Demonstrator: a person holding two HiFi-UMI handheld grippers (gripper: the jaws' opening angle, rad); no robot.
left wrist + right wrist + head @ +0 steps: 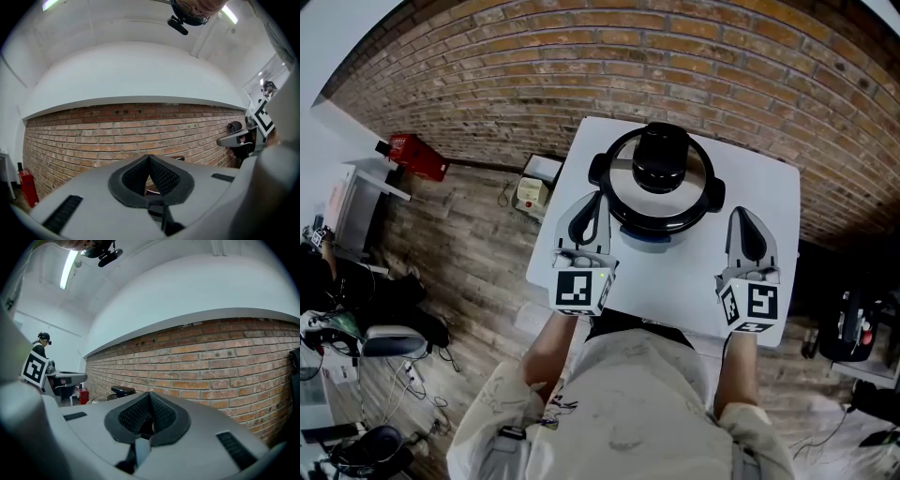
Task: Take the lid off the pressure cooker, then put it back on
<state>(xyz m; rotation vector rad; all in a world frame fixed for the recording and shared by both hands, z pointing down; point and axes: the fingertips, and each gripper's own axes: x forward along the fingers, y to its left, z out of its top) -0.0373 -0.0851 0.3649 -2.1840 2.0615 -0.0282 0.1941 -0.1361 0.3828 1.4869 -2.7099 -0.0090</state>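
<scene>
A black and steel pressure cooker [661, 202] stands at the far middle of the white table [694, 291], its lid [661, 180] on, with a black knob [660, 159] on top. My left gripper [598, 197] lies level on the table just left of the cooker, shut with nothing between its pads. My right gripper [740, 214] rests to the cooker's right, also shut and holding nothing. Both point toward the brick wall. In the left gripper view the gripper's [149, 157] dark pads meet at the tip; in the right gripper view the gripper's [149, 394] pads meet likewise.
A brick wall [581, 75] runs behind the table. A red box [419, 156] and a small yellow-white device [531, 190] sit on the wooden floor at left. Chairs, cables and gear crowd the left edge [366, 337]. Another person stands at a desk [44, 345].
</scene>
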